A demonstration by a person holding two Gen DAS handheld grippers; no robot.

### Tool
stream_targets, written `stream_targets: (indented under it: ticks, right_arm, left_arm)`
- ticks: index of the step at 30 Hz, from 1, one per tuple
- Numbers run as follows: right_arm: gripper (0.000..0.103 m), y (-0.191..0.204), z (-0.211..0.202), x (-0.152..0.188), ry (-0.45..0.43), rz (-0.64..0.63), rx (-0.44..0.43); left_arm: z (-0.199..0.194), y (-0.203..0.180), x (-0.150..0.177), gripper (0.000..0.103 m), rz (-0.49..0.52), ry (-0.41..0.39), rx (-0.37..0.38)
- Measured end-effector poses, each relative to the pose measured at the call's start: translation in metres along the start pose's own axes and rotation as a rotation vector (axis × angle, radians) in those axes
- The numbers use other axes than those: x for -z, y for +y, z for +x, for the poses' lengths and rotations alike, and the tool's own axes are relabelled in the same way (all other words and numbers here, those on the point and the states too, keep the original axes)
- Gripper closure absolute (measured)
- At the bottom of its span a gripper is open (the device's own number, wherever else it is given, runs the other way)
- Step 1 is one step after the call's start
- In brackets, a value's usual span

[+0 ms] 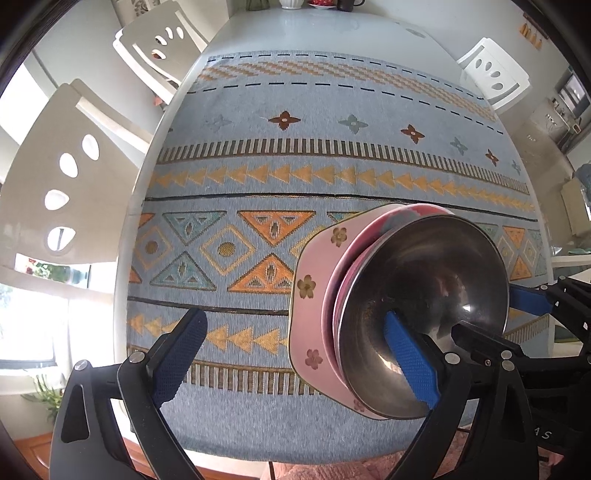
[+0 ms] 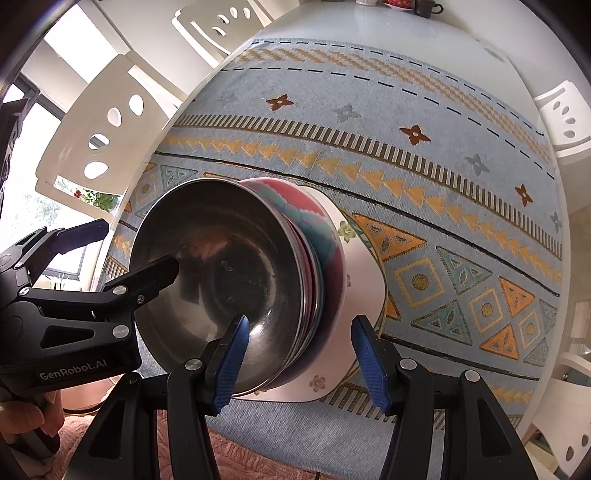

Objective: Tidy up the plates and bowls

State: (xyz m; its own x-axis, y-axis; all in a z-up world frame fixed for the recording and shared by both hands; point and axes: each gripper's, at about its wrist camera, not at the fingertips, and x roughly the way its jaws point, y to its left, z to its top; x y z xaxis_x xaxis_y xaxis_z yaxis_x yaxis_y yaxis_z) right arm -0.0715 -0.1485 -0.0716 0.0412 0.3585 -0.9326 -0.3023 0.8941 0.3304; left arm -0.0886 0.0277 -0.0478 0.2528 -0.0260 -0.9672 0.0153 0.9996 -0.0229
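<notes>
Low and slightly off-centre in both views, a stack of dishes sits on the patterned blue tablecloth. A pink square plate with small flowers lies at the bottom. A pink-and-teal bowl sits on it, and a steel bowl is nested on top. Thin rims show between the two bowls, too tightly packed to count.

The left gripper is spread wide. One blue pad reaches inside the steel bowl, and the other hangs over bare cloth at lower left, well apart from the plate. It grasps nothing.

The right gripper straddles the near side of the stack. Its left pad is inside the steel bowl, and its right pad is above the plate's edge. The fisheye bend hides whether those pads press on the rims, so I cannot tell if it is clamped.

White chairs ring the table and are cut off by the frame. A dark mug and other crockery at the far end are mostly cropped. At lower left of the right wrist view, a hand is only partly seen.
</notes>
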Motion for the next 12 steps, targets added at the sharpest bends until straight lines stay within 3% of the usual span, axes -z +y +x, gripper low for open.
stream_targets:
  ticks: [5,12]
  right_arm:
    - [0.047,0.0002,0.0018,-0.0013,0.007,-0.005,0.008]
    - [0.047,0.0015,0.0055,-0.0031,0.018,-0.013,0.006]
  left_arm:
    - [0.0046,0.0037,-0.0005,0.006,-0.019,0.024,0.045]
    - [0.0034,0.0021,-0.0017,0.006,0.003,0.009,0.007]
